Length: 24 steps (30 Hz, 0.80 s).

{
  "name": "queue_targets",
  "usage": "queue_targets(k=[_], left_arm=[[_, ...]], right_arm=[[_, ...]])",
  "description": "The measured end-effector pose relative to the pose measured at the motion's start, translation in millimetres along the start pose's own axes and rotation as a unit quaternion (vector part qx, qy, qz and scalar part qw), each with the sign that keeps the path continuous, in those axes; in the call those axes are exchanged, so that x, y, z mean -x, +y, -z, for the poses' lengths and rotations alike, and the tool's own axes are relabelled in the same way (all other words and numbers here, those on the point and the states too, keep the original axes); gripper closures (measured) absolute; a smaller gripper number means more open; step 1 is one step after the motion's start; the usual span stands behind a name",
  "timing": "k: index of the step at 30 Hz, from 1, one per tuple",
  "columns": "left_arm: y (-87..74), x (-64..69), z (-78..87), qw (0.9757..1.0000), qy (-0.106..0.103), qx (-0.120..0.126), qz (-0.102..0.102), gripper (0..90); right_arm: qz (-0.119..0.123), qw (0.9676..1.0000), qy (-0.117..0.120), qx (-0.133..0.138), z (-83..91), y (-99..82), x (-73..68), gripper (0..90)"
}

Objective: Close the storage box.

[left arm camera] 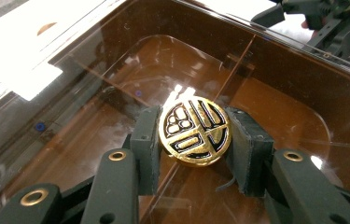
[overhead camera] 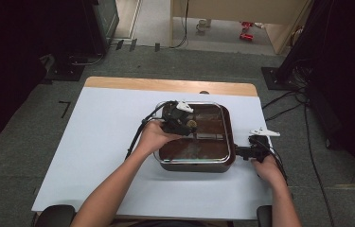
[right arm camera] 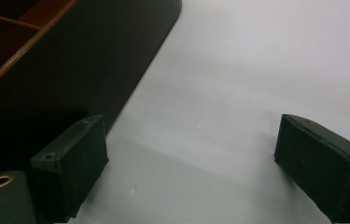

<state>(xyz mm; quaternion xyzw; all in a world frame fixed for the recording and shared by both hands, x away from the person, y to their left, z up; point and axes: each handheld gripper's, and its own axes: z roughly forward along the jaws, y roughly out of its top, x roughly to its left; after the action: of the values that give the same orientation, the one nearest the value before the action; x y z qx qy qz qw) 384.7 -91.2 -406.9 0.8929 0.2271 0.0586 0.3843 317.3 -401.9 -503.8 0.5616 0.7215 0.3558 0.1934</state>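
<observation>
Jaws clamp gold knob (left arm camera: pixel 194 131); right gripper (right arm camera: pixel 196 163) agape.

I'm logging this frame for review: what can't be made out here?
- Under the gold knob: the left gripper covers its base in the left gripper view.
- Brown pan contents: glare on the glass lid.
- Knob emblem: too small in the high view.
- Right gripper: body cut off by the bottom edge.

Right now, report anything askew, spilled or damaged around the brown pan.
Nothing stands out. The brown pan sits flat on the table with its glass lid seated, no spill visible. The left tool grips the gold lid knob; the right tool is open beside the pan.
</observation>
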Motion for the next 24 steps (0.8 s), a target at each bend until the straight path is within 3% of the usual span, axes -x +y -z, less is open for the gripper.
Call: queue_targets(k=[7, 11, 23, 24], left_arm=[[1.6, 3.6, -19.1, 0.9997, -0.006, -0.01, -0.02, 59.5], [4.2, 4.1, -22.8, 0.9997, -0.018, -0.011, -0.011, 59.5], [2.2, 2.4, -24.7, 0.9997, -0.019, -0.008, -0.009, 58.3], [2.0, 1.0, -24.7, 0.9996, -0.028, -0.007, -0.001, 57.2]], right_arm=[[0.0, 1.0, 0.0, 0.0, 0.1, 0.0, 0.0, 8.8], [0.001, 1.0, 0.0, 0.0, 0.0, 0.0, 0.1, 8.8], [0.0, 1.0, 0.0, 0.0, 0.1, 0.0, 0.0, 8.9], [0.0, 1.0, 0.0, 0.0, 0.1, 0.0, 0.0, 8.9]])
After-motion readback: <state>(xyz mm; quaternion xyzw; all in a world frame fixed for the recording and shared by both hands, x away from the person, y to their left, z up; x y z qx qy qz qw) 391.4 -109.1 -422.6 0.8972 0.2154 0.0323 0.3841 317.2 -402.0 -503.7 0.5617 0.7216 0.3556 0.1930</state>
